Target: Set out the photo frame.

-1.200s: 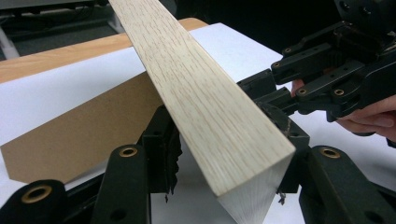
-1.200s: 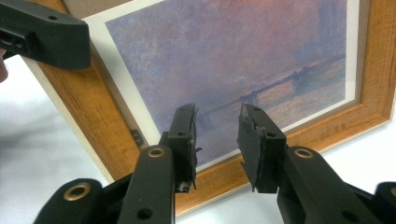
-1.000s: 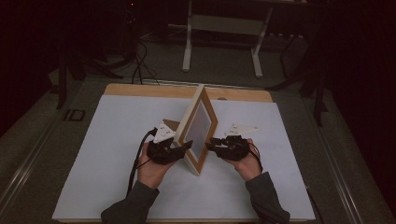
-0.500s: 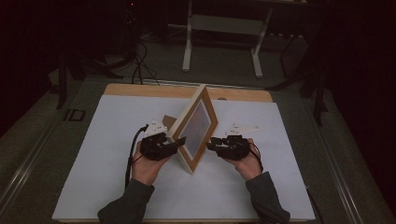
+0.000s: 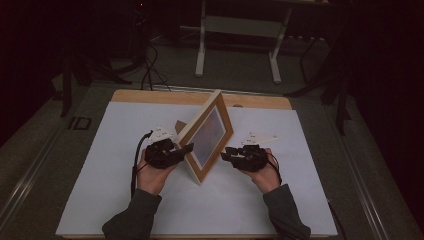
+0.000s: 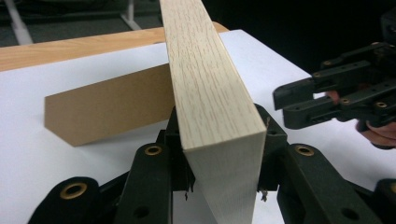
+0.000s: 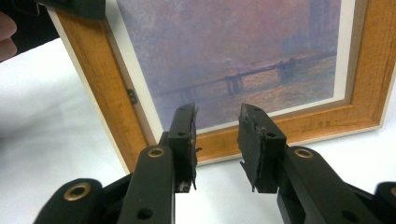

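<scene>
L gripper (image 6: 219, 154) view: brown stand (image 6: 112, 109) behind frame (image 6: 210, 93).

text: none readable | labels: none | brands: none | numbers: none

One wooden picture frame (image 5: 206, 136) with one brown easel back stand (image 6: 109, 109), two black handheld grippers, left gripper (image 5: 182, 150) and right gripper (image 5: 227, 153), and one white table sheet (image 5: 125, 150).

Both sleeves (image 5: 132, 220) are dark grey-green. Each tool (image 5: 187, 149) is black with brass-ringed screw holes, a grey three-cornered plate (image 5: 161, 133) on top, and a black cable (image 5: 136, 160).
</scene>
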`<state>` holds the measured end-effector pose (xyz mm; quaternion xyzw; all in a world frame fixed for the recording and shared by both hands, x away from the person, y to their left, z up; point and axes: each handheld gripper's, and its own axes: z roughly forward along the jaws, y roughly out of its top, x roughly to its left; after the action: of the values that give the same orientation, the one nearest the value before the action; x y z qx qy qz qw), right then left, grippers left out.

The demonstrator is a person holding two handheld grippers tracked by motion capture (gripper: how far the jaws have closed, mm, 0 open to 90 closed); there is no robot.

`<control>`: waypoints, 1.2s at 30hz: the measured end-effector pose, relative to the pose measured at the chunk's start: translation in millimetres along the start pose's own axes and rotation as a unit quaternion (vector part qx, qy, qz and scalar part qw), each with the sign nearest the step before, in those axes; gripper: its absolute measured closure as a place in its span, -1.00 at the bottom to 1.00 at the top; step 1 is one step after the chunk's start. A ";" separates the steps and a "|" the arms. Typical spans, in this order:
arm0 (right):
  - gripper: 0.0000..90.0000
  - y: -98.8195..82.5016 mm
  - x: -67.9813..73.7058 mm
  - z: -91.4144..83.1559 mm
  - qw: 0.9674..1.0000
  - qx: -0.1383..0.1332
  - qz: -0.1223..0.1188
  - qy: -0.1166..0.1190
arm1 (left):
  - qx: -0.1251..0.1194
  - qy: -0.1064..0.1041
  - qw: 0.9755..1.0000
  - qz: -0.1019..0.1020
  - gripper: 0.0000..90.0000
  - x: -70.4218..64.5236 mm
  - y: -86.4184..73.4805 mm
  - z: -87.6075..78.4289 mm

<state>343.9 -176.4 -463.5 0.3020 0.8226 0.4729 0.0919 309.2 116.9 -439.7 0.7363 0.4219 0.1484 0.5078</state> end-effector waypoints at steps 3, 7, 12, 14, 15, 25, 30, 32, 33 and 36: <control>0.48 -0.1 -0.1 0.0 1.000 0.000 0.000 -0.001 | -0.003 0.015 1.000 0.002 0.49 -0.2 -0.4 -0.6; 0.48 -0.3 -0.3 0.1 1.000 0.000 0.000 0.000 | -0.026 0.051 0.998 0.001 0.48 -3.3 -3.9 -0.4; 0.48 -1.1 -0.8 1.2 1.000 0.002 0.001 0.000 | -0.064 0.077 0.995 -0.011 0.50 -5.9 -10.3 -0.2; 0.48 -1.4 -1.0 1.4 1.000 0.002 0.001 0.000 | -0.070 0.069 0.995 -0.019 0.52 -4.5 -11.2 -0.2; 0.48 -1.4 -1.1 1.4 1.000 0.003 0.001 -0.001 | -0.071 0.060 0.995 -0.025 0.53 -2.8 -11.0 -0.2; 0.47 -2.8 -3.3 1.4 1.000 0.001 0.006 -0.004 | -0.072 -0.007 0.994 -0.079 0.65 21.3 -9.0 -7.4; 0.46 -3.0 -4.2 0.6 1.000 0.000 0.008 -0.007 | -0.067 -0.014 0.995 -0.078 0.66 25.3 -8.1 -8.4; 0.46 -3.3 -5.0 0.2 1.000 -0.001 0.009 -0.009 | -0.062 -0.021 0.995 -0.077 0.66 26.9 -7.3 -8.6; 0.46 -3.7 -6.0 -0.2 1.000 -0.002 0.011 -0.010 | -0.060 -0.024 0.995 -0.075 0.66 29.0 -7.0 -9.2; 0.44 -3.8 -6.4 -0.6 1.000 0.001 0.008 -0.023 | -0.061 -0.026 0.995 -0.079 0.67 30.4 -7.2 -9.5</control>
<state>347.2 -182.0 -467.1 0.3194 0.8183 0.4658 0.1068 317.9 147.2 -448.1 0.6723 0.4555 0.1144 0.5722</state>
